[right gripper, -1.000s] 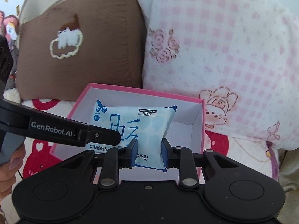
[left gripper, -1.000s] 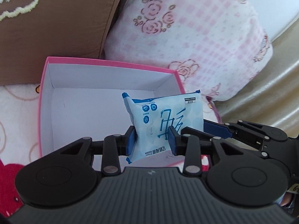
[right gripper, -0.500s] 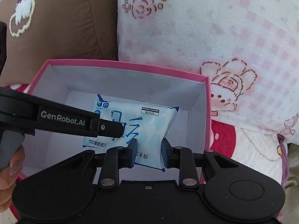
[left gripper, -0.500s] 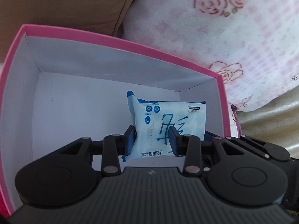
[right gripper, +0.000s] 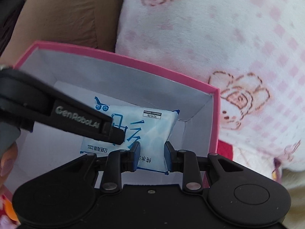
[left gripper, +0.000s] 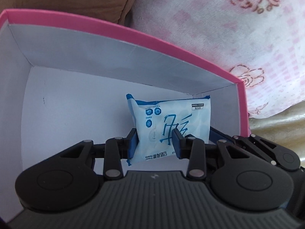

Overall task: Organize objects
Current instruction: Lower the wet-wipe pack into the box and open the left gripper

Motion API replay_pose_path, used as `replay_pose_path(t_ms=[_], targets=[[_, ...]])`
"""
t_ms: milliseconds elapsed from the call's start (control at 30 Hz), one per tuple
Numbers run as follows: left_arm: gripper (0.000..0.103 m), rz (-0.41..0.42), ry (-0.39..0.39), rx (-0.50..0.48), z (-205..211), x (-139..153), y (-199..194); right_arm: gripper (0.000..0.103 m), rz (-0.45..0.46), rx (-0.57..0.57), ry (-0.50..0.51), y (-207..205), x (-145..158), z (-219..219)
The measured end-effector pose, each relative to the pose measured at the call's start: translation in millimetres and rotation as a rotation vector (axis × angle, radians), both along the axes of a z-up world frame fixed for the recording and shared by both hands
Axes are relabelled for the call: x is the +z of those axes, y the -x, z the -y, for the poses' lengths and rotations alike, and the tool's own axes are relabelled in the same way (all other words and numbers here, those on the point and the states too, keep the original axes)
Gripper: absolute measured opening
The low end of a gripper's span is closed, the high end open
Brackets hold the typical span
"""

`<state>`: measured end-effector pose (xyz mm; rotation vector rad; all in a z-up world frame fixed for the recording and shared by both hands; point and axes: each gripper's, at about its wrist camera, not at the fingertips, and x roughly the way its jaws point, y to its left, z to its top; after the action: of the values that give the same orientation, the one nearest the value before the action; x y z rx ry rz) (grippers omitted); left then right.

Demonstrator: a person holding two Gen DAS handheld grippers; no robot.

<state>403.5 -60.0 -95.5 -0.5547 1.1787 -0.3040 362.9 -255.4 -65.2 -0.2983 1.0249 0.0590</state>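
1. Soft pale-blue plastic wipes packet (left gripper: 171,126) with dark blue print, held low inside open pink cardboard box (left gripper: 133,32) with white lining, toward the right-hand far corner; contact with the box floor cannot be told.
2. Handling, as judged: light, pliable, filled pouch with a slick film skin; yields and bulges under pressure, not fragile; liable to sag or slide if pinched at one thin seam only.
3. Best hold, as judged: across the padded body near the bottom edge, as at present, not on the crimped end seals.
4. Left gripper (left gripper: 155,143): blue pads narrowed onto the packet's lower left portion, film pressed between them; black linkage angled steeply down into the box.
5. Right gripper (right gripper: 151,155): blue pads drawn nearly together on the packet's lower right corner, pouch visibly squeezed; likewise pitched steeply down over the near wall.
6. Both tools side by side, sharing one packet; left gripper's lettered finger crossing the packet face in the right wrist view.
7. Part of a hand (right gripper: 7,162) at the left edge of the right wrist view, on the left tool's handle.
8. Surroundings: brown fabric cushion (right gripper: 63,17) and pink-checked plush pillow (right gripper: 219,34) with rose pattern just behind the box.
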Motion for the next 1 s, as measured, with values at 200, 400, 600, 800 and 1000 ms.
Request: replay_pose_path(t_ms=[200, 400, 600, 800, 1000], targets=[[0.036, -0.006, -0.045, 0.001, 5.0, -7.5, 1.7, 0.031, -0.016, 0.019, 0.057, -3.8, -15.2, -8.4], [0.031, -0.031, -0.059, -0.009, 13.6, -16.1, 3.0, 0.030, 0.062, 0.030, 0.077, 9.3, -1.2, -8.6], [0.028, -0.038, -0.070, 0.013, 23.0, -15.6, 3.6, 0.030, 0.040, 0.025, -0.086, 32.1, 11.2, 18.0], [0.027, 0.010, -0.125, -0.010, 46.6, -9.1, 4.6, 0.030, 0.042, 0.019, -0.133, 41.6, 9.3, 27.4], [0.030, -0.004, -0.168, -0.044, 54.9, -2.3, 12.2, 0.030, 0.063, -0.002, -0.214, 54.6, 17.4, 31.6]])
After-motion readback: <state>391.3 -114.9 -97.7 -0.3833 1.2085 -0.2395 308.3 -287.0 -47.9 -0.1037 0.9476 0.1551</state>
